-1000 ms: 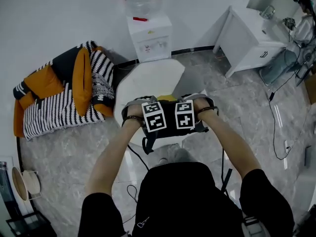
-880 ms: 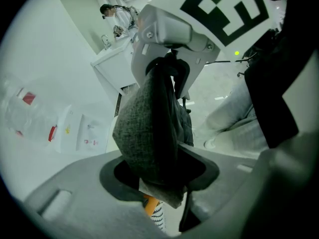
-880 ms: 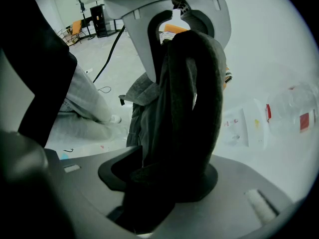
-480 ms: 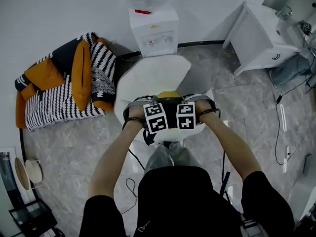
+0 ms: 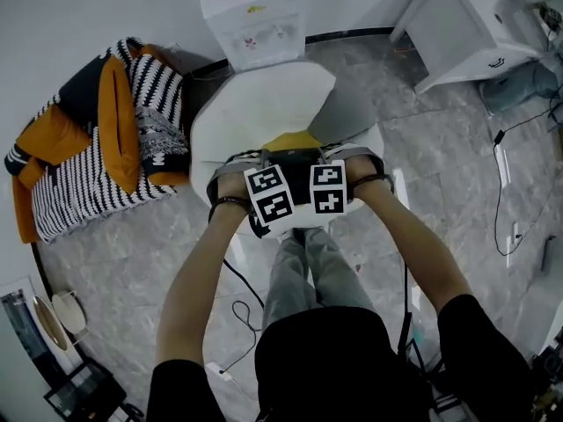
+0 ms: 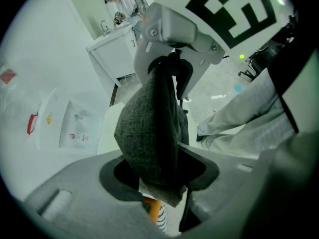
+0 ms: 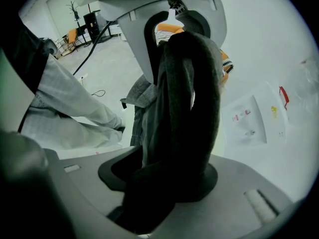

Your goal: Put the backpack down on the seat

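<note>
- Head view: the white seat (image 5: pixel 264 104) stands just ahead of the person.
- The backpack (image 5: pixel 297 156) hangs over the seat's near edge.
- The left tongs (image 6: pixel 159 171) and right tongs (image 7: pixel 169 178) are each clamped on the backpack's fabric.

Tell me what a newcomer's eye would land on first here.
The dark grey fabric backpack stands out. It is clamped in the jaws of the left gripper and the right gripper, over the white moulded chair seat at the centre of the head view. Next comes the orange and black-and-white striped sofa by the wall at left.
</note>
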A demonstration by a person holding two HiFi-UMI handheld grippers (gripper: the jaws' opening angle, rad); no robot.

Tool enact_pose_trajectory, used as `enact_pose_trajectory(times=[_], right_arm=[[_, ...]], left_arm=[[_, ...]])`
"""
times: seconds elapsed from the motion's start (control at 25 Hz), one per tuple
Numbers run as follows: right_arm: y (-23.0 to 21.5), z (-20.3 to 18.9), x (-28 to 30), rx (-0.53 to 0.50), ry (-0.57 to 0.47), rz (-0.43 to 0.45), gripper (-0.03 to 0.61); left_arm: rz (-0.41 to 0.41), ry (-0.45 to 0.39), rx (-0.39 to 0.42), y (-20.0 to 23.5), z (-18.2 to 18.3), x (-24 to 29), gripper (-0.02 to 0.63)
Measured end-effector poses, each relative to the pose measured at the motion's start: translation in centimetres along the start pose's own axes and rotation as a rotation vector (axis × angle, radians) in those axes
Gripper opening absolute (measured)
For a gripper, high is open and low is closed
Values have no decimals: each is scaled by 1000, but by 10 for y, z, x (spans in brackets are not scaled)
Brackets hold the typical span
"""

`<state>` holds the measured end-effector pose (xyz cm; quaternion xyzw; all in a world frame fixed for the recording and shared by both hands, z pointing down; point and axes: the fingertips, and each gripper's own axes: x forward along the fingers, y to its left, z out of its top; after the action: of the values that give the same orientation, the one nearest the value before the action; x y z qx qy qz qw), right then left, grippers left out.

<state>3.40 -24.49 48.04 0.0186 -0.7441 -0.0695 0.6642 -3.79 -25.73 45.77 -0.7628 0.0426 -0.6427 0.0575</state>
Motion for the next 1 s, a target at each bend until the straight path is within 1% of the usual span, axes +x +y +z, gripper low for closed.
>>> enact_pose_trajectory(times=[0.16, 0.32, 0.68, 0.88, 1.0], right_arm=[[-7, -4, 29, 1, 9, -5, 204], [-24, -6, 57, -29, 14, -16, 204], [-69, -14, 109, -58, 39, -35, 204], [-99, -13, 137, -63, 40, -58, 206], [-102, -14, 160, -66, 36, -51, 206]], left_arm=[[-1, -1, 3, 6, -6, 29, 201], [8, -13, -11, 20, -14, 55, 201], [33, -36, -31, 63, -26, 108, 201], [60, -28, -40, 91, -36, 135, 201], [59, -10, -37, 95, -43, 157, 201]])
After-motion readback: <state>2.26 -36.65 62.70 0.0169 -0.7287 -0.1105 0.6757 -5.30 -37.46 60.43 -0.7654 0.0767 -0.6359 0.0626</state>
